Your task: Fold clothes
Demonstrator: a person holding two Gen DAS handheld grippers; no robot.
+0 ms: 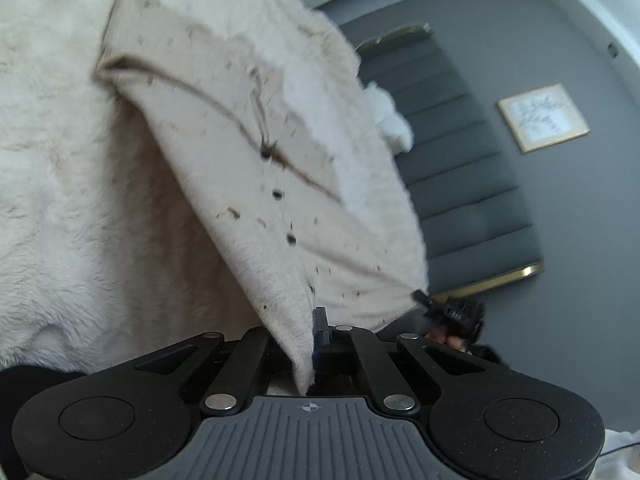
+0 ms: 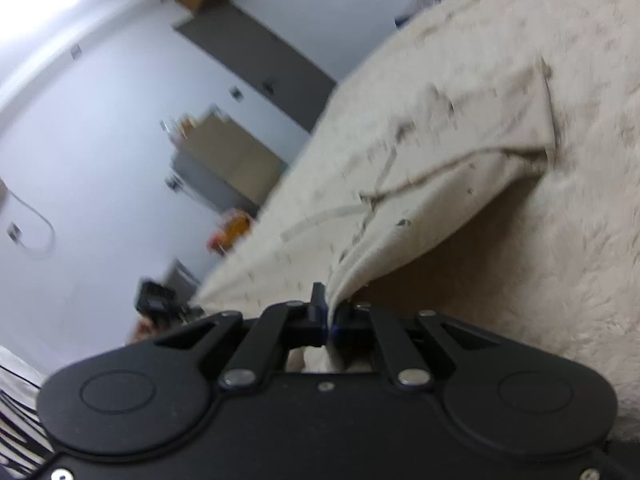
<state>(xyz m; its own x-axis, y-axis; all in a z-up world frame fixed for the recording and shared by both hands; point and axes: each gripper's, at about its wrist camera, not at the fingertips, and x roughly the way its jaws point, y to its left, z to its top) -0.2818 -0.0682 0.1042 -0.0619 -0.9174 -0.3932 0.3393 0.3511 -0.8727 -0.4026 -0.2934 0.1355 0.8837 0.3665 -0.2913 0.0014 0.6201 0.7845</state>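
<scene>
I've got both the left gripper [image 1: 316,344] and right gripper [image 2: 329,312] fingers pinching the shirt [image 1: 256,152] hem corners, lifting it taut off the bed [image 1: 60,160] for folding.

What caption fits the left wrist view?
Left gripper and right gripper lift a speckled beige buttoned garment off a fluffy white blanket.

Our right gripper [image 2: 329,312] pinches a corner of the cream shirt [image 2: 420,184], lifted above the fluffy blanket [image 2: 580,240]. We see our left gripper [image 2: 154,300] holding the other corner.
</scene>
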